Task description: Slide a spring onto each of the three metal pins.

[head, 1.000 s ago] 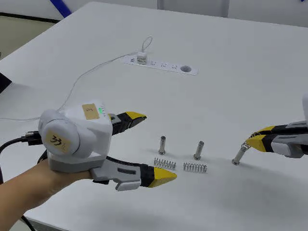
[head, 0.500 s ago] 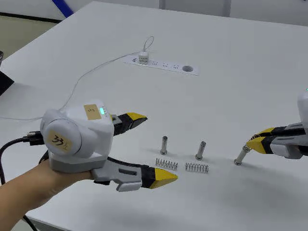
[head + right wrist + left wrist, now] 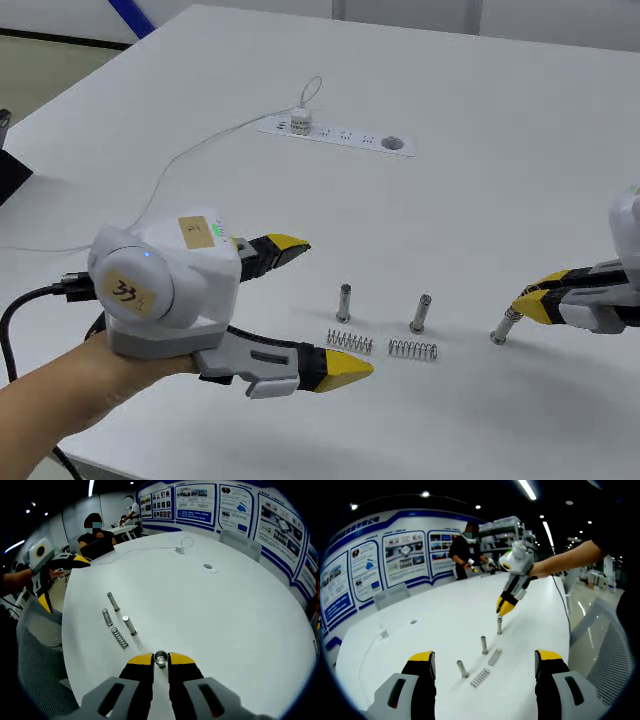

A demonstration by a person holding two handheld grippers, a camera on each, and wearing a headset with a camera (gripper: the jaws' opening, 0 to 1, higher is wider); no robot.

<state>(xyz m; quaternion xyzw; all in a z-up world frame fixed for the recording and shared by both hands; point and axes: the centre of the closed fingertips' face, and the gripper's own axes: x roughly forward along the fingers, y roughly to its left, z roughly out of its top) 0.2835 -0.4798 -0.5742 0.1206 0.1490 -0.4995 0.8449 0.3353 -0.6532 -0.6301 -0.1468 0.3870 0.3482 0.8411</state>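
- Right gripper (image 3: 525, 300): closed on head of tilted right pin (image 3: 502, 328).
- Left gripper (image 3: 332, 305): wide open, empty, left of springs.
- Left spring (image 3: 349, 341), right spring (image 3: 412, 349): loose on table (image 3: 470, 190), just near of left pin (image 3: 344, 301), middle pin (image 3: 421, 312).
- Step, likely: first threading; next needs a spring gripped, aligned endwise.

Bare bench (image 3: 445, 615) lies open between the wide-spread jaws of the left gripper (image 3: 485, 656). Just ahead of them, the nearer pin (image 3: 462, 669), the middle pin (image 3: 484, 645) and two springs (image 3: 480, 677) bar the way. Beyond these, the right gripper (image 3: 503, 611) clamps the far pin (image 3: 499, 625).
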